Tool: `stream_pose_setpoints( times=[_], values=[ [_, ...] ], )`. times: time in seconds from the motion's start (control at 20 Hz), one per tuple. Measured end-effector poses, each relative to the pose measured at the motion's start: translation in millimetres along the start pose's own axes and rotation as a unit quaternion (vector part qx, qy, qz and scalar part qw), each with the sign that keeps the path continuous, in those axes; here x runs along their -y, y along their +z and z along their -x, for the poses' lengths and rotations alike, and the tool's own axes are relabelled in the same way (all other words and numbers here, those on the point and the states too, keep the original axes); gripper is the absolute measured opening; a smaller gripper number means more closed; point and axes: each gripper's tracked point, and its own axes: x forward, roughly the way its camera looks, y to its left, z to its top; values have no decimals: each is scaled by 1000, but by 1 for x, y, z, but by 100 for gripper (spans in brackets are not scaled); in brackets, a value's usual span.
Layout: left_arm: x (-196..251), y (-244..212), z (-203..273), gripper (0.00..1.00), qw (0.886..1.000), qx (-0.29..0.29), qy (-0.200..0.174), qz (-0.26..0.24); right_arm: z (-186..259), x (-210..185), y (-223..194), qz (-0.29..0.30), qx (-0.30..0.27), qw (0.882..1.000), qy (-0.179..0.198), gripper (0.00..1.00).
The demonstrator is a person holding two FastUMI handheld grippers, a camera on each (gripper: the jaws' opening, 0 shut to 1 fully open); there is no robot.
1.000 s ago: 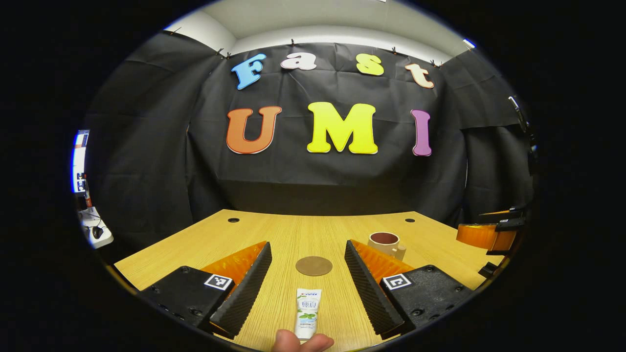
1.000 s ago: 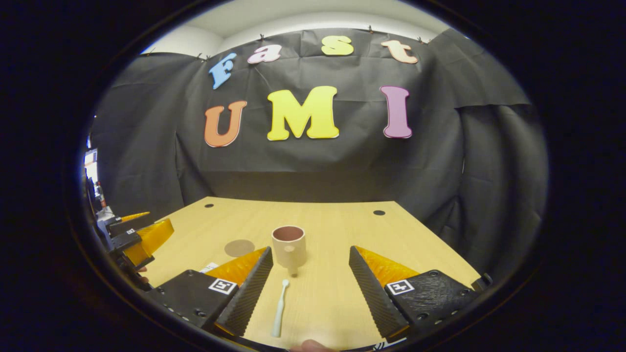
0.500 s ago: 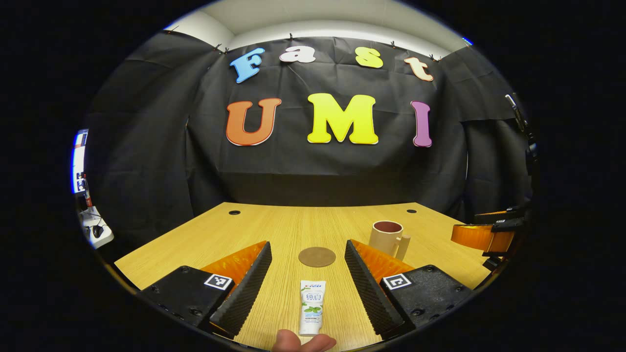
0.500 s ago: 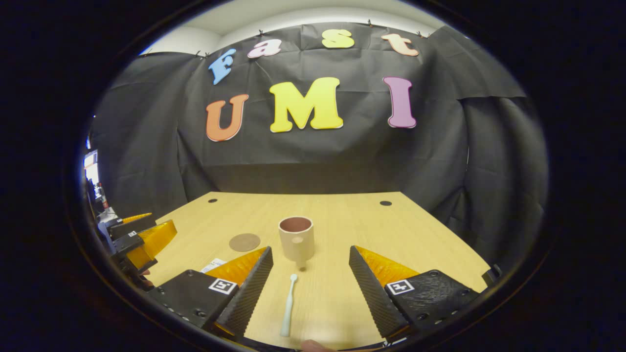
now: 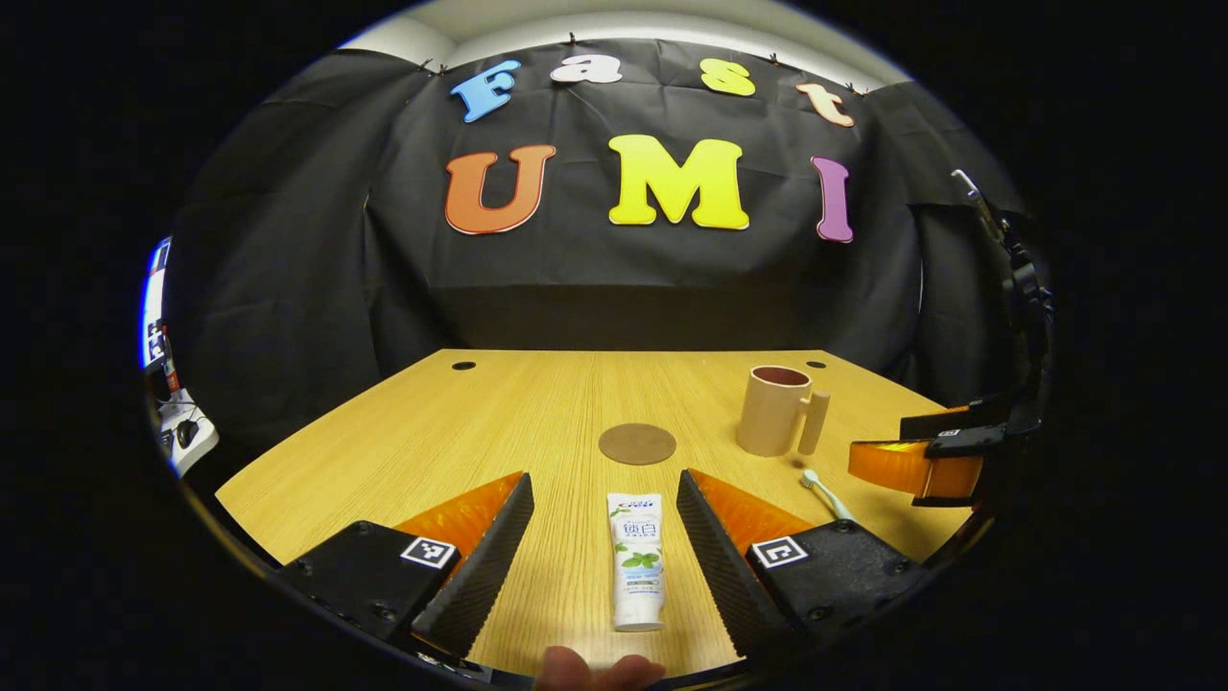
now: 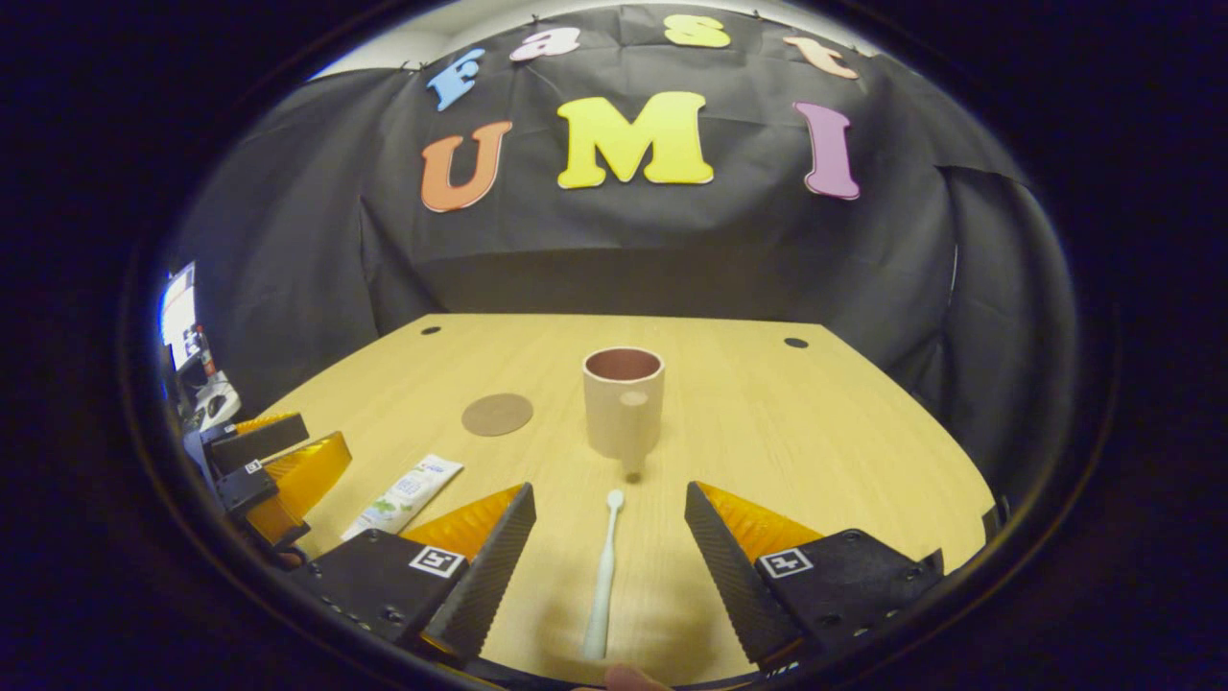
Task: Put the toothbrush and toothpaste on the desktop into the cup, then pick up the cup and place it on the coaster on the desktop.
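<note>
Left claw (image 5: 604,557): wide open, holding nothing; the toothpaste (image 5: 637,560) lies flat on the bench (image 5: 460,432) between its fingers, cap end near.
Right claw (image 6: 606,566): wide open and empty, with the toothbrush (image 6: 602,576) lying lengthwise between its fingers, head pointing far toward the cup (image 6: 623,401).
Cup: upright, empty, handle facing the right claw, to the right of the coaster (image 5: 637,443).
Step in hand: likely lowering onto both items for pickup.
Doing it well: come down until the fingers straddle each item at mid-length, then close squarely across the narrow width; the thin toothbrush sits low, so the tips need to reach bench level.
Risk: a slanted squeeze could roll the toothbrush away.
</note>
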Motion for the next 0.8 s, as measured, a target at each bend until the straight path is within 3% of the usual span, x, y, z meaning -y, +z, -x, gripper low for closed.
stream_pose_setpoints(
  times=[0.55, 0.65, 0.8],
  values=[
    [-8, -14, -9, 96, 1000, -14, -10, -6, -52, -1, -40, -9, -87, 996, -20, 95],
    [-8, -20, -11, 96, 1000, -20, -13, -2, -57, 0, -42, -13, -93, 995, -22, 84],
    [-1, -26, -19, 96, 999, -32, -25, 3, -63, 0, -47, -14, -101, 994, -24, 76]
  ],
)
